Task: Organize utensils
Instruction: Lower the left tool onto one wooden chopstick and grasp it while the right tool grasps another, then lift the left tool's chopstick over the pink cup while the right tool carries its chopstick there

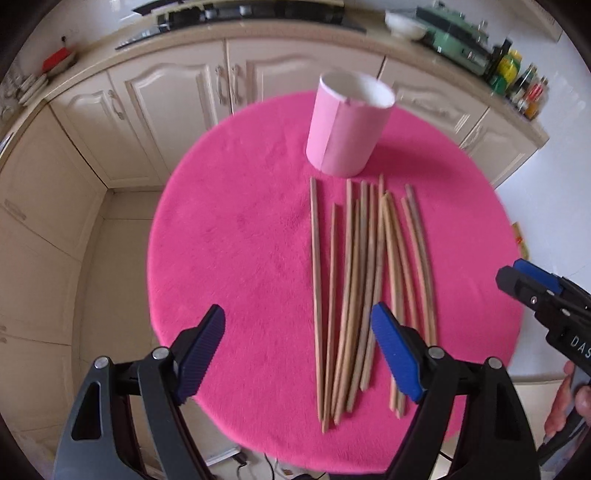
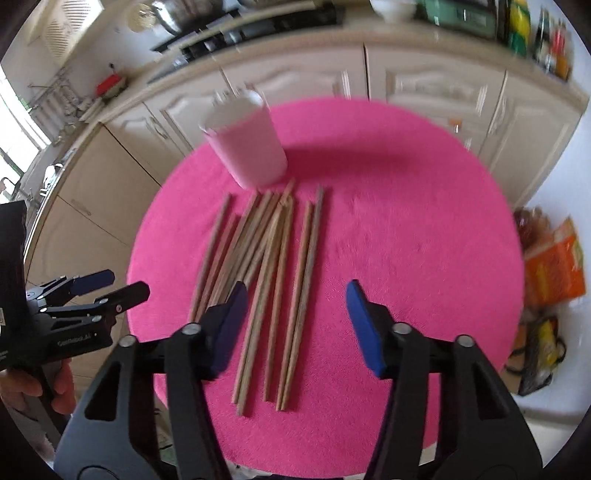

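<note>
Several wooden chopsticks point(image 1: 369, 280) point(image 2: 280, 280) lie side by side on a round table under a bright pink cloth point(image 1: 240, 240) point(image 2: 406, 221). Just beyond their far ends a pink cylindrical cup point(image 1: 347, 125) point(image 2: 251, 151) stands upright, white inside, with nothing showing in it. My left gripper point(image 1: 297, 314) hovers open above the near left part of the bundle and holds nothing. My right gripper point(image 2: 297, 291) hangs open above the right side of the bundle, its jaws apart over several sticks without pressing on them. Each gripper also shows in the other view: right gripper point(image 1: 524, 280), left gripper point(image 2: 110, 288).
Cream kitchen cabinets point(image 1: 177, 96) curve around the far side of the table, under a counter with a white bowl point(image 1: 404, 26), bottles point(image 1: 524, 85) and a hob. Orange bags point(image 2: 554, 266) lie on the floor to the right. A person's hands point(image 1: 565, 402) point(image 2: 37, 387) hold the grippers.
</note>
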A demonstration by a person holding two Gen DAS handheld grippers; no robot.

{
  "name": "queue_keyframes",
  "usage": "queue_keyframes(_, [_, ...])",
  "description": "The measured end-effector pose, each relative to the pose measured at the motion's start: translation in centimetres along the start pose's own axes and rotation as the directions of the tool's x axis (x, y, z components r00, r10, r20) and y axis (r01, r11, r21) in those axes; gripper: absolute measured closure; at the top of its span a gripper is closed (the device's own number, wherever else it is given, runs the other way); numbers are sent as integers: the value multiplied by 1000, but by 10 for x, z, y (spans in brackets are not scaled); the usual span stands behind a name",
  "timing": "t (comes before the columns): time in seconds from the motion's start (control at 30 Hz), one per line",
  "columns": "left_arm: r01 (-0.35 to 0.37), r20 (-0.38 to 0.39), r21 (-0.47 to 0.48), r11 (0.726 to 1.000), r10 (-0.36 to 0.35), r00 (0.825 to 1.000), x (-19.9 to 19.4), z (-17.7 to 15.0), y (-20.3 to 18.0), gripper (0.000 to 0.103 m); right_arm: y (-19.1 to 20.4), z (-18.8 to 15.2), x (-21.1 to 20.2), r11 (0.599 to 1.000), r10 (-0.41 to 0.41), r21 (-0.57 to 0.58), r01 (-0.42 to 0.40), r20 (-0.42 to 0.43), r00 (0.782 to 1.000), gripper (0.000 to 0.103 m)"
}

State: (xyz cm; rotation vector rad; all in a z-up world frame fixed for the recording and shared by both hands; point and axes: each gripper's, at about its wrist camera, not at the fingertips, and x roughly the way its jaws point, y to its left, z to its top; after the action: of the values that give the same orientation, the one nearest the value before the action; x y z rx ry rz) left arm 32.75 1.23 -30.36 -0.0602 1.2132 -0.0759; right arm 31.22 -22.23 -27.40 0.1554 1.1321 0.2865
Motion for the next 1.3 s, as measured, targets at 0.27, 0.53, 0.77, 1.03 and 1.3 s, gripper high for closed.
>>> queue_keyframes(0.27, [-66,-122,20,998,68,990,71,33,-8,52,-20,18,54,998,36,63,-29,-122,992,63])
queue_keyframes(0.53, [-93,-169,41,995,99,981,104,55,-16,57,-27,36,86,997,21,72,-7,-197,980,68])
queue_keyframes(0.77, [-116,-198,40,992,122,973,114,71,-22,57,-21,49,114,998,-41,29,51,-269,962,68])
queue_keyframes(1.03, [-71,-188,-48,996,61,980,106,66,-7,95,14,57,122,980,-195,-102,173,-278,941,69])
queue_keyframes(1.3, [26,-108,-124,992,-40,993,69,64,8,97,4,60,118,992,-128,-17,128,-304,944,94])
